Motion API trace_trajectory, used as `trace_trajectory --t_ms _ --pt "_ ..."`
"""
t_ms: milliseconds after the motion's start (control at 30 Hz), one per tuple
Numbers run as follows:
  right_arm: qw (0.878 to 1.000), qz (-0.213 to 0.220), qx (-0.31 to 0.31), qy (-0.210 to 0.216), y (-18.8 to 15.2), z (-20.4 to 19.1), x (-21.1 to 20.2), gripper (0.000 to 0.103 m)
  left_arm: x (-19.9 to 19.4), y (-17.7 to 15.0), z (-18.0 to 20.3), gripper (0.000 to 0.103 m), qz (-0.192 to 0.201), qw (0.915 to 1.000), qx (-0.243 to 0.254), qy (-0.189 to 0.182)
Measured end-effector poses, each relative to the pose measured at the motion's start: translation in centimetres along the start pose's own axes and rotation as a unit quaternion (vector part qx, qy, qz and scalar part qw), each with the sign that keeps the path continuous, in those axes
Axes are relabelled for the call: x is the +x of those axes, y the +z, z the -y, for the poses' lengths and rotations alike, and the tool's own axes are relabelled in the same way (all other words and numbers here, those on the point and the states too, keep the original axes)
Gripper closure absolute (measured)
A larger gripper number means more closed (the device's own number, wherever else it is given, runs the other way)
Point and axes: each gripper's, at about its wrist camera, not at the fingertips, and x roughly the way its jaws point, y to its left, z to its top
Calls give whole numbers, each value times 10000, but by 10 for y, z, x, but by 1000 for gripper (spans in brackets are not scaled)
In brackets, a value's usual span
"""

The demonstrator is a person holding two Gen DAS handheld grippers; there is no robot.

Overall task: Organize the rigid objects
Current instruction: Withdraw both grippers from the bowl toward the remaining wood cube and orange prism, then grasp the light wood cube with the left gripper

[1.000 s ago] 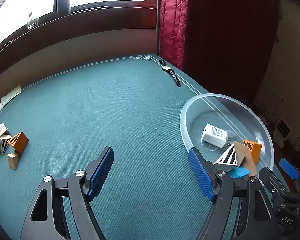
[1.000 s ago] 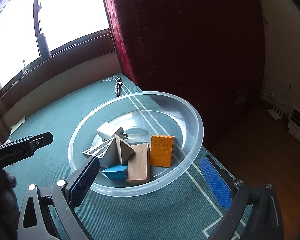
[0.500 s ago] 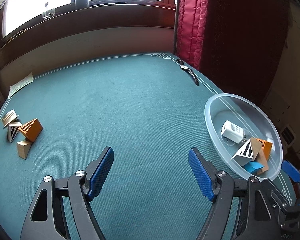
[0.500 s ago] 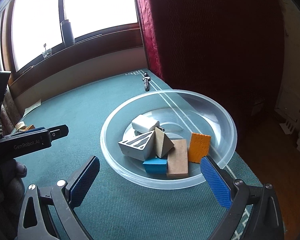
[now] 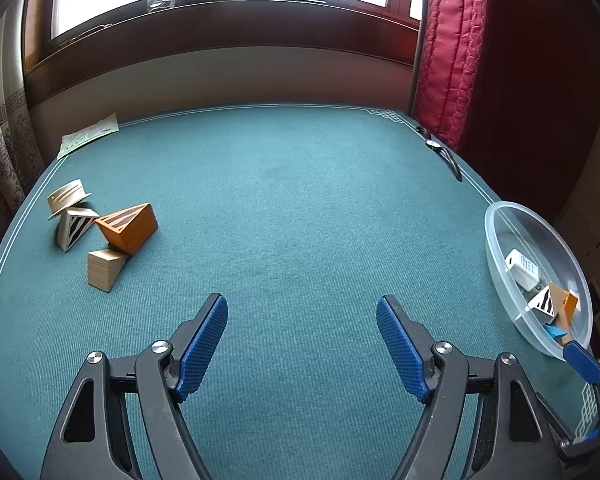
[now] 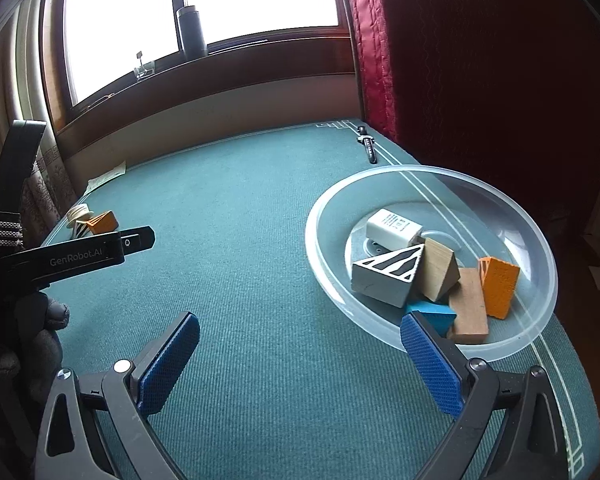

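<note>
A clear plastic bowl [image 6: 540, 240] stands at the table's right edge and holds a white charger [image 6: 394, 229], a grey striped wedge [image 6: 384, 278], a wooden wedge [image 6: 438, 268], a wooden plank [image 6: 468, 308], an orange block [image 6: 500, 286] and a blue block [image 6: 436, 314]. The bowl also shows in the left wrist view [image 5: 500, 236]. Far left lie an orange wedge [image 5: 130, 226], a striped wedge [image 5: 74, 230], a wooden wedge [image 5: 102, 268] and a cream piece [image 5: 66, 196]. My left gripper [image 5: 302, 344] is open and empty over bare cloth. My right gripper [image 6: 300, 360] is open and empty beside the bowl.
The table is covered in teal cloth [image 5: 300, 220]. A wristwatch [image 5: 440, 150] lies at the far right edge by a red curtain [image 5: 444, 52]. A paper sheet [image 5: 88, 138] lies at the far left. A dark bottle [image 6: 192, 32] stands on the windowsill.
Both grippers have swung to the left, away from the bowl. The bowl has slid to the right in both views and the left group of blocks has come more into view.
</note>
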Motion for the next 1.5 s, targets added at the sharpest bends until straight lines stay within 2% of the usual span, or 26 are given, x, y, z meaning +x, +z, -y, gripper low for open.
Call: trace_trajectory --t_ms 433,700,900,1133,1233,1300,1500 --pt "9970 -394 -446 504 -2 -47 23 1 -6 -3 -70 25 1 9972 -486 559" --pt "9935 -642 -595 733 -1 -68 37 1 -3 -7 -120 25 -112 9900 -885 1089" --pt "9912 -685 -730 871 0 -84 42 1 4 -1 -140 25 -148 9876 -876 1293" --pt "9889 -742 -873 949 -1 -94 43 1 23 8 -145 26 -282 9899 -669 1216" --pt "9885 -786 -887 941 -1 -95 45 1 30 11 -146 33 -335 9907 -617 1169" --pt "9883 -817 -882 935 -1 -96 47 1 35 13 -148 41 -387 9908 -605 1144" --pt "9875 -887 -918 925 -1 -99 50 1 42 18 -148 45 -361 9925 -551 1033"
